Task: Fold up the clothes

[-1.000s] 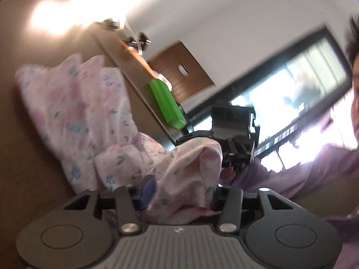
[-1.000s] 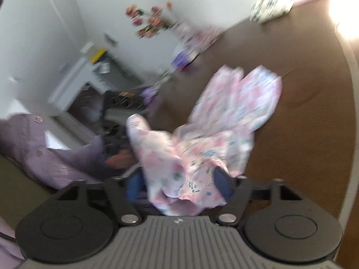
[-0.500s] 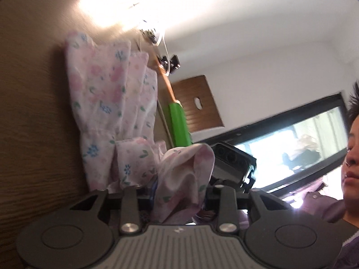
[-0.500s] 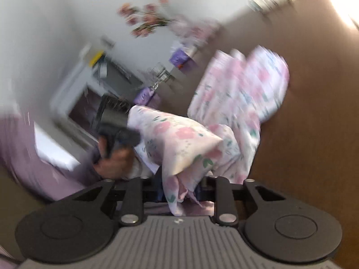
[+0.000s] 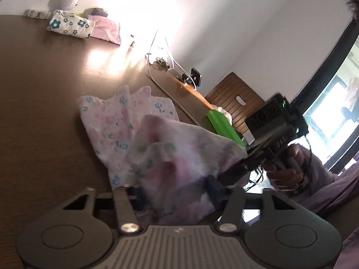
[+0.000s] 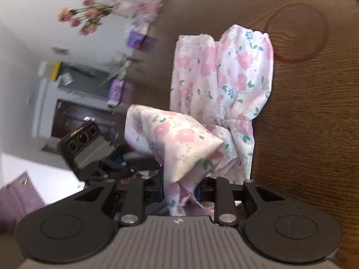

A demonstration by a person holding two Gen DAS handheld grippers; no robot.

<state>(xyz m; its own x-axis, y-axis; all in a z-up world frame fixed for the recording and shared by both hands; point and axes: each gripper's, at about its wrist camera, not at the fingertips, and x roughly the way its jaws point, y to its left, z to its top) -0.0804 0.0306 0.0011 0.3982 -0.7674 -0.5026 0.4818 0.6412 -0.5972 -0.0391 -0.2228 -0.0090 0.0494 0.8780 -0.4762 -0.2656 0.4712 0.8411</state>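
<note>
I have the floral garment [image 6: 222,85] pinched in both grippers at its near end, with that end lifted off the table [image 6: 314,123] while the far end lies flat on the wood. My right gripper [image 6: 182,189] has its fingers drawn in tight on a bunched fold of the cloth. My left gripper [image 5: 177,192] stands with its fingers fairly wide and cloth heaped between them; it looks like a hold, though I cannot see whether the pads truly bite.

I judge this a fold in progress: the raised near edge is being carried toward the far end. The next move calls for keeping both corners level and taut, laying the edge down square on the flat part, and only then letting go (uneven height would skew the crease).

What I cannot make out: the fingertips of both grippers are buried in fabric, so the exact grip points are hidden. The kind of garment is uncertain; two lobes at the far end may be legs or sleeves. The right wrist view is smeared along its left side. At the table's far edge sit a flower-print bundle [image 5: 70,25] and a pink one [image 5: 105,30], possibly folded clothes, but too small to tell.
</note>
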